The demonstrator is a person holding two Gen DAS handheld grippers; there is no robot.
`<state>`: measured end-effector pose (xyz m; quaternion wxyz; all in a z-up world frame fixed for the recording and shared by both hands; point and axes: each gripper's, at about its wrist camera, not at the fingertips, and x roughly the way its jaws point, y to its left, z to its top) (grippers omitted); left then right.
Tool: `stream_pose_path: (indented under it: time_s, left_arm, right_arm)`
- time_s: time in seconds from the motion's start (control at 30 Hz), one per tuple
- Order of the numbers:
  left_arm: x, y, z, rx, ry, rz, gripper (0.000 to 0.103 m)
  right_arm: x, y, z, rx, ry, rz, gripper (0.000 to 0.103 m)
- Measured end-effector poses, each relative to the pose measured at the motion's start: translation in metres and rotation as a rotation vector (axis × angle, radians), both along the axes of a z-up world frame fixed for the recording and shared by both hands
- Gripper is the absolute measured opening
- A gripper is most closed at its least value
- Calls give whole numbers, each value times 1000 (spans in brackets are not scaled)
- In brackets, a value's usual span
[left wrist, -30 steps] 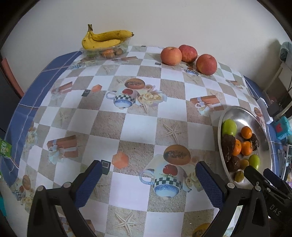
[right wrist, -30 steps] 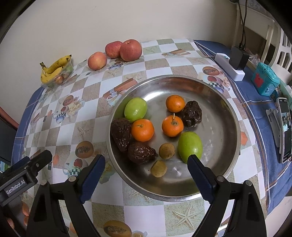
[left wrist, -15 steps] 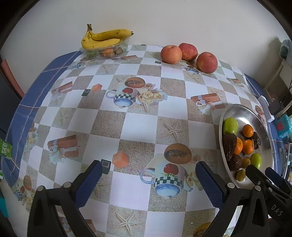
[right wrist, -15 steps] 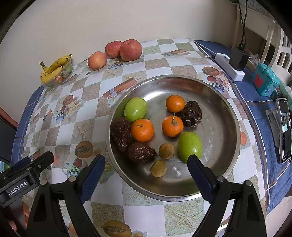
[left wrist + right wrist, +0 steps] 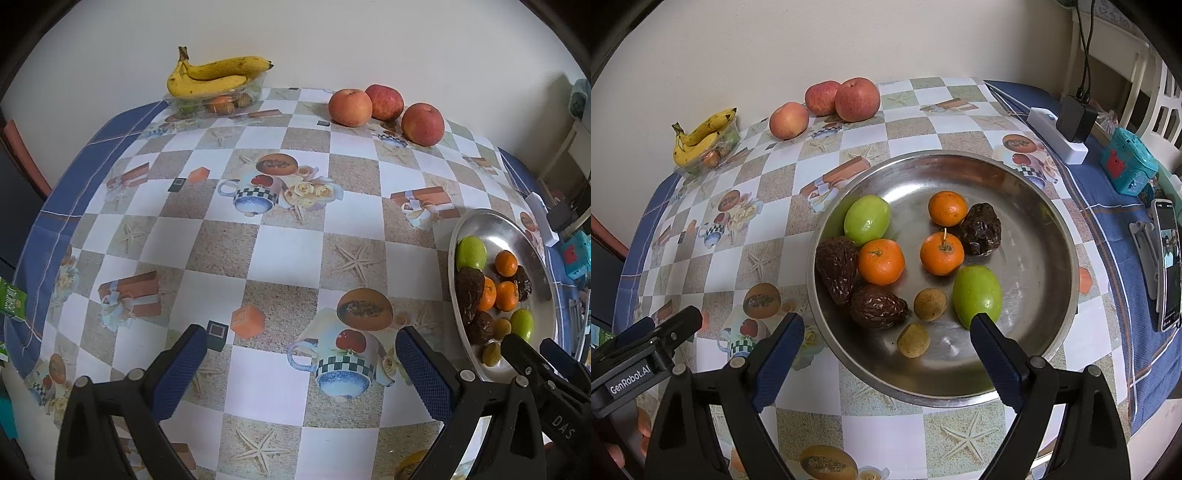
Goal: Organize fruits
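Since a second ago, little has moved: the left view has shifted slightly, so the metal bowl (image 5: 480, 225) sits a touch lower at its right edge, while the right view looks unchanged.

That bowl (image 5: 1045, 206) stands on the checked tablecloth (image 5: 912, 129) and holds the loose fruit. Counted in the right view: three oranges (image 5: 881, 261), two green fruits (image 5: 867, 219), three dark wrinkled fruits (image 5: 837, 268) and two small brown round fruits (image 5: 930, 304). One orange touches the leftmost dark fruit; another dark fruit (image 5: 981, 229) lies between two oranges at the far side. The second green fruit (image 5: 977, 295) lies near the front, partly behind a fingertip.

The right gripper (image 5: 886, 349) hovers over the near rim of the bowl, fingers spread wide and empty. The left gripper (image 5: 299, 367) hangs over bare tablecloth (image 5: 288, 243) to the left of the bowl, fingers likewise parted with nothing between them. Each gripper shows at the edge of the other's view.

Farther off, by the wall, three apples (image 5: 350, 108) sit close together. A bunch of bananas (image 5: 214, 75) rests on a clear plastic tray (image 5: 218, 101) with more fruit inside; two bananas are plain to see.

On the right side lie a white power strip (image 5: 1056, 136) with a black plug, a teal box (image 5: 1128, 160) and a phone (image 5: 1167, 264).
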<state>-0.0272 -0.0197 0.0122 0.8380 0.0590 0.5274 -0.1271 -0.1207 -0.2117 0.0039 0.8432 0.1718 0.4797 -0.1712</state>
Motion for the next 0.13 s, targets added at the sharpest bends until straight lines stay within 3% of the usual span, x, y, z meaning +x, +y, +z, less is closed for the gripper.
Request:
stream_pose_path:
  time_s: [0.13]
  left_arm:
    - [0, 2, 2, -4, -15, -8, 103]
  right_arm:
    - [0, 1, 0, 1, 0, 0, 92]
